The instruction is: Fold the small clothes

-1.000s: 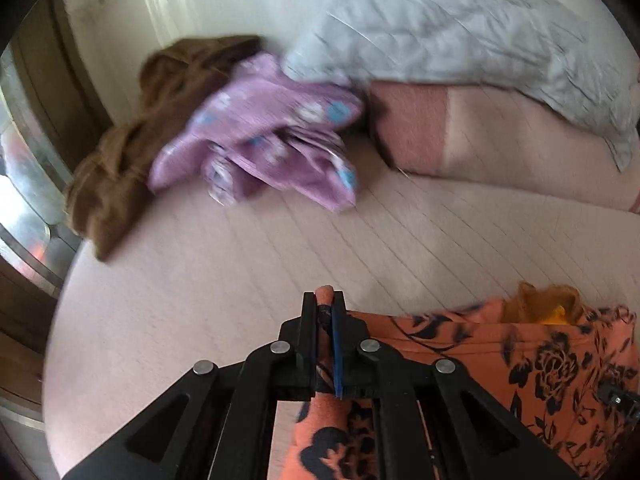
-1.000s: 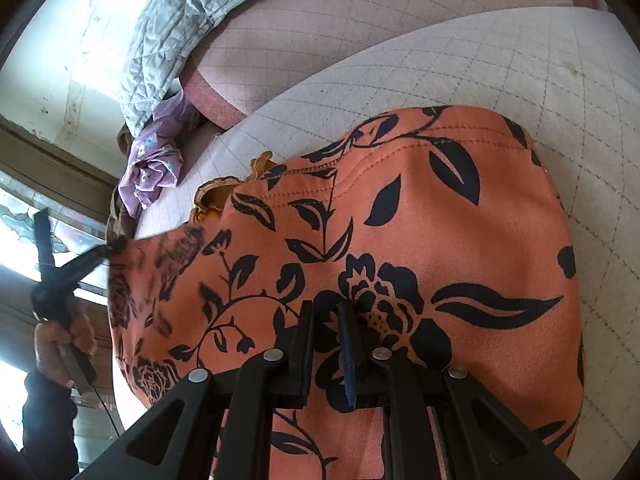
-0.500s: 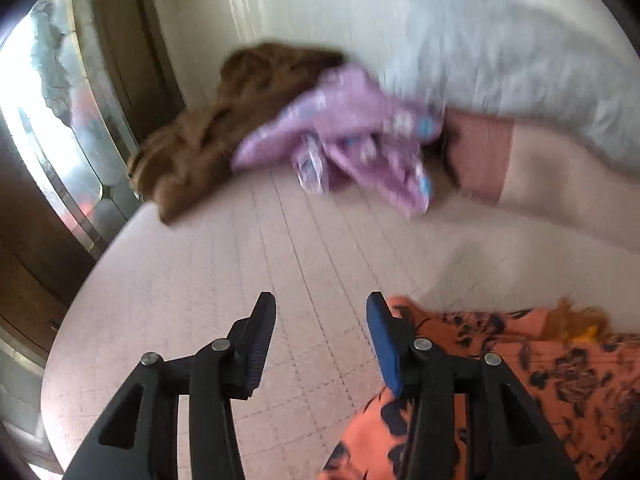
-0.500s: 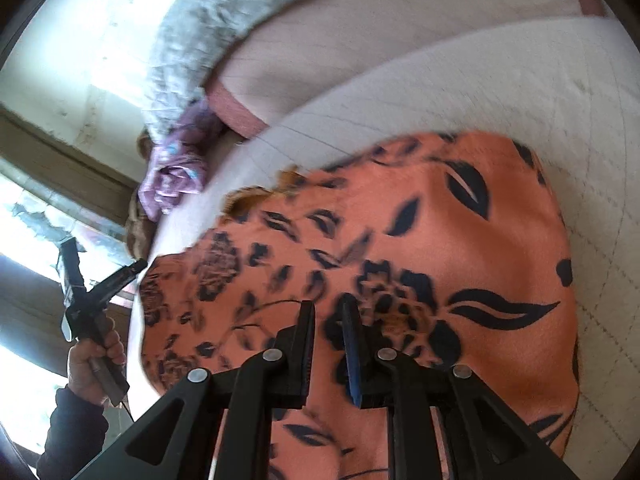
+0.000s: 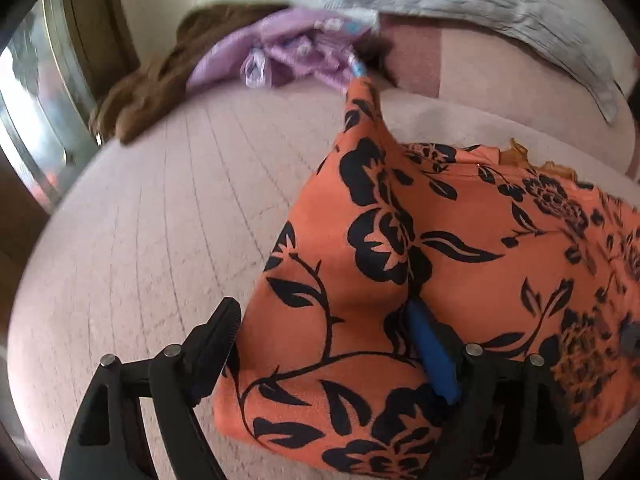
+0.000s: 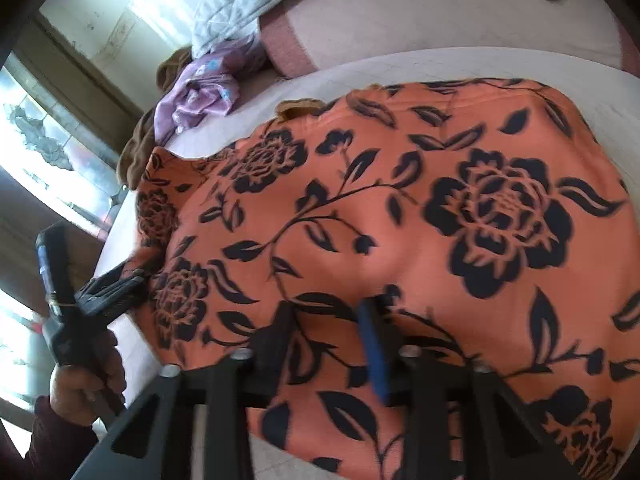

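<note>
An orange garment with black flowers lies spread on the pale quilted bed; it also fills the right wrist view. My left gripper is open, its jaws wide apart on either side of the garment's near left edge, with cloth lying between them. It also shows in the right wrist view at the garment's left edge. My right gripper is open, its jaws over the garment's near edge with cloth between them.
A purple garment and a brown garment lie heaped at the far side of the bed. A grey quilt and pink pillow lie behind. A window is to the left.
My left gripper let go of the orange garment's corner, opened, and came back over the garment's edge. My right gripper opened from shut. The garment now lies flatter on the bed.
</note>
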Action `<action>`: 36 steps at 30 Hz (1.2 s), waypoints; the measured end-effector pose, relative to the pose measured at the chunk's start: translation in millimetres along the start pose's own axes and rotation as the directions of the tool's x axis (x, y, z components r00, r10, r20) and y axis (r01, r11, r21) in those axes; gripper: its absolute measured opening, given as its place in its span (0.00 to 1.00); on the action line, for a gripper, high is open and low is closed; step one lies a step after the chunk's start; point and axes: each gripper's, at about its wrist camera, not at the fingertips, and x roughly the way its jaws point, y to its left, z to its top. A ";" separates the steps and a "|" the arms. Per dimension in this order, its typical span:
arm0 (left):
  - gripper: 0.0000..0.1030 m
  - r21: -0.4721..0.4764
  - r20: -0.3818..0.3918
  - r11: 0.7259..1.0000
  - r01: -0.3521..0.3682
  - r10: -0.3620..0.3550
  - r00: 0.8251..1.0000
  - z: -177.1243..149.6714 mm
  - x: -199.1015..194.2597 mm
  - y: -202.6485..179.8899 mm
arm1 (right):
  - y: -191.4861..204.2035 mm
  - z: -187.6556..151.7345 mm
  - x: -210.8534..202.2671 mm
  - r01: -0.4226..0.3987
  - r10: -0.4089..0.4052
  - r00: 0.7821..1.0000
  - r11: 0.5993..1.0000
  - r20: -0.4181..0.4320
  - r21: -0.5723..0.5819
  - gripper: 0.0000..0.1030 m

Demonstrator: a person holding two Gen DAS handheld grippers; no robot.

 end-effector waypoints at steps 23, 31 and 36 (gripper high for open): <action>0.83 -0.292 0.042 0.956 -0.017 0.030 0.999 -17.4 -40.3 80.5 | -51.8 -36.8 -91.3 0.027 -0.056 0.993 0.961 0.099 0.275 0.29; 0.83 -0.337 -0.136 0.939 -0.066 0.021 0.990 -18.4 4.7 102.3 | 119.5 51.0 -3.7 -0.126 0.126 0.992 0.992 0.010 0.002 0.29; 0.83 -0.280 -0.112 0.956 -0.087 0.057 0.992 0.3 9.2 104.1 | 205.4 91.2 74.6 -0.137 0.128 0.988 0.985 -0.090 -0.107 0.29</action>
